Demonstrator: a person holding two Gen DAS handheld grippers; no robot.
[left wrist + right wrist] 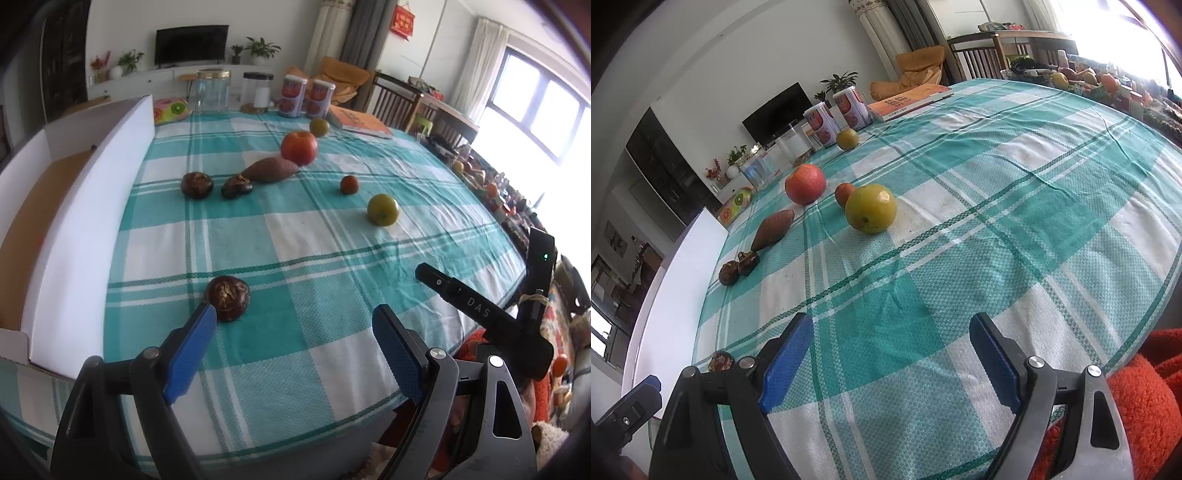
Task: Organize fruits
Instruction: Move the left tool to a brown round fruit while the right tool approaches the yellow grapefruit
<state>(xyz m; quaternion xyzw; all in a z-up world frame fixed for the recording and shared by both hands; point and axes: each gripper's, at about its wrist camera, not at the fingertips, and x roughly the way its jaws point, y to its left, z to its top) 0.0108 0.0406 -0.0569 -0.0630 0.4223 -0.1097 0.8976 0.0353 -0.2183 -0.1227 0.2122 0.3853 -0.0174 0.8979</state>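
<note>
Fruits lie scattered on a table (332, 258) covered with a teal and white checked cloth. Near the left gripper (295, 325) sits a dark brown water chestnut (227, 298), just beside the tip of its left finger, not between the fingers. Farther back, two more chestnuts (197, 184) (237, 186) lie side by side, the second touching a sweet potato (271, 169). Behind that stands a red apple (299, 147), and behind it a green fruit (319, 127). To the right are a small red fruit (349, 184) and a second green fruit (383, 209), well apart from the rest. A white box (92, 206) with open flaps stands along the table's left edge. Jars, two cans and a book line the far edge.

Both grippers hover over the near edge with fingers wide open, holding nothing. The right gripper (890, 339) points at bare cloth; the second green fruit (871, 208) lies ahead of it.
</note>
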